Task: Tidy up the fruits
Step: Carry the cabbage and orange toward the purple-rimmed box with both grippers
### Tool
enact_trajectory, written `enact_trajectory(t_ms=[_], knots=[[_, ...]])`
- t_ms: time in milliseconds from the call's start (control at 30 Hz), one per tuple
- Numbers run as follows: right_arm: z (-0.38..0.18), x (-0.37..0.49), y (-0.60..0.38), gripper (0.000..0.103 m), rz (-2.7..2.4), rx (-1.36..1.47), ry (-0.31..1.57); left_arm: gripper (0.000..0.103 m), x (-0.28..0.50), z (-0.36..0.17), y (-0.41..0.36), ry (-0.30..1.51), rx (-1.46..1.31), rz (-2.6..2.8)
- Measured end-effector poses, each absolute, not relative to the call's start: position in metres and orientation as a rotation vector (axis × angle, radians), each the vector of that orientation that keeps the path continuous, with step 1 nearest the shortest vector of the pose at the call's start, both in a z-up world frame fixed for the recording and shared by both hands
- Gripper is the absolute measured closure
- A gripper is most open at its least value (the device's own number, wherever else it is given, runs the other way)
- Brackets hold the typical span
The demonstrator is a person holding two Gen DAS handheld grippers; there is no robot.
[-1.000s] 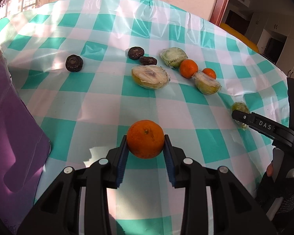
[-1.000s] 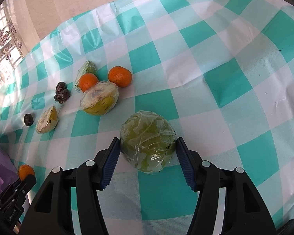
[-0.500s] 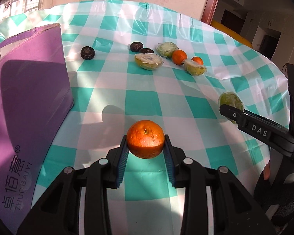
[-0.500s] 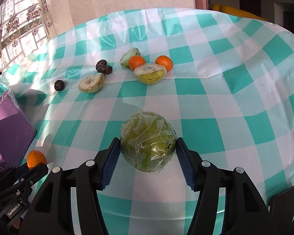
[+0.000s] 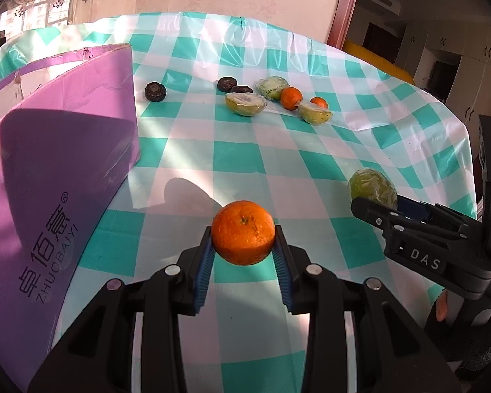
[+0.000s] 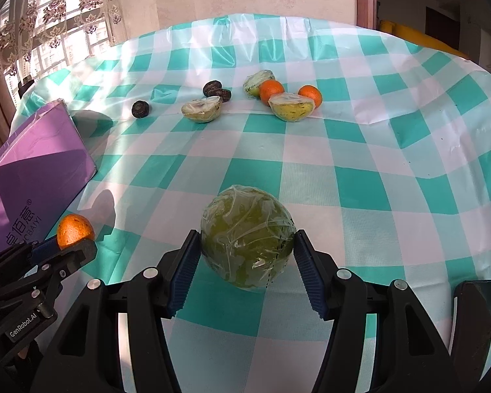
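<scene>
My left gripper is shut on an orange, held above the checked tablecloth. That orange also shows at the left of the right wrist view. A green fruit wrapped in plastic film sits between the blue pads of my right gripper, which is shut on it. In the left wrist view the same wrapped green fruit shows at the right. A purple box stands to the left of both grippers.
Far across the table lie two more oranges, several film-wrapped fruit halves and three dark round fruits. A wall, a curtained window and a doorway stand beyond the table. A gloved hand holds the right gripper.
Both grippers have drawn back from the far fruits, each keeping its fruit. The purple box has come into fuller view at the left, and the right wrist has rolled so the table looks level.
</scene>
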State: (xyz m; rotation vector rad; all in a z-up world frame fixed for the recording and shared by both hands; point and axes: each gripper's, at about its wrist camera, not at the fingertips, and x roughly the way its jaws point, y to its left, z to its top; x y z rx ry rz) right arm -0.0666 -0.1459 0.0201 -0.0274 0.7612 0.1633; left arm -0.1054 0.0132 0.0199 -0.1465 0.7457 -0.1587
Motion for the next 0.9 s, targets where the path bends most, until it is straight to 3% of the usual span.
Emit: enact_trajectory(t_ms=[667,900], knots=[[0.023,-0.086,-0.122,0.045,0.207,-0.060,0.750,0.068,-0.143,0.065,0.030,0.604,-0.125,-0.094],[0.060,-0.100,-0.101,0.045,0.285,-0.050,0.648,0.068,-0.174,0.112,0.053,0.463,-0.114,-0.013]])
